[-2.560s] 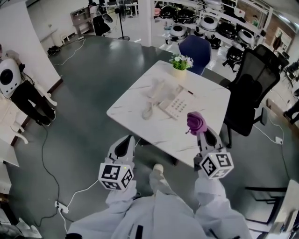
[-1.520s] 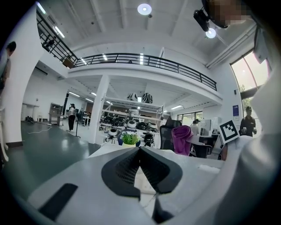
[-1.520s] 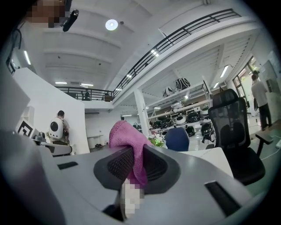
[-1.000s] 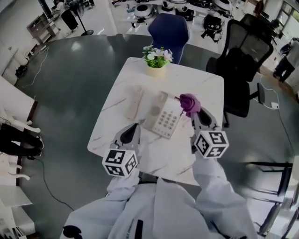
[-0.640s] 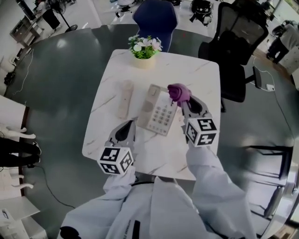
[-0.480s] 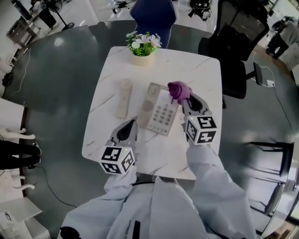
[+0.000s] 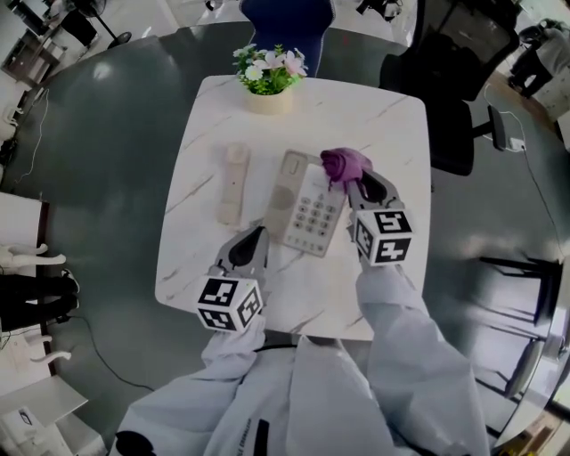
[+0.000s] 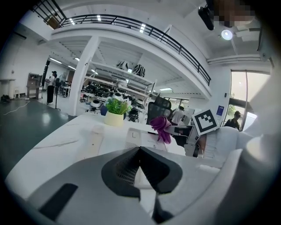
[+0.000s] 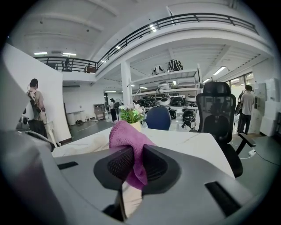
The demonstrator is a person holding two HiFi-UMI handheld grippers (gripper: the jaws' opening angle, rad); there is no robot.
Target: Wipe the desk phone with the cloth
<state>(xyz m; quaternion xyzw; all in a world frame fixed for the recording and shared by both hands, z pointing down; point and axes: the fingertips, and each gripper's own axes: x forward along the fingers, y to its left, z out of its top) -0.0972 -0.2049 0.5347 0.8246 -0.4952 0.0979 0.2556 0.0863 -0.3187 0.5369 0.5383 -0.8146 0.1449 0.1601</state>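
A cream desk phone base (image 7: 307, 207) lies on the white marble table (image 7: 383, 120), its handset (image 7: 232, 183) off the hook and lying to the left. My right gripper (image 7: 355, 183) is shut on a bunched purple cloth (image 7: 343, 163) (image 9: 127, 140), held over the base's upper right corner. In the left gripper view the cloth (image 8: 162, 127) hangs above the phone (image 8: 139, 139). My left gripper (image 7: 249, 253) hovers over the table's near edge, left of the base, shut with nothing between its jaws (image 8: 139, 151).
A potted flower plant (image 7: 265, 78) stands at the table's far edge. A blue chair (image 7: 285, 18) and a black office chair (image 7: 463, 53) stand behind the table. Cables run over the grey floor at the left.
The view has come closer over the table. My right gripper with the cloth has moved from beside the table to above the phone base. The left gripper now hangs over the near edge.
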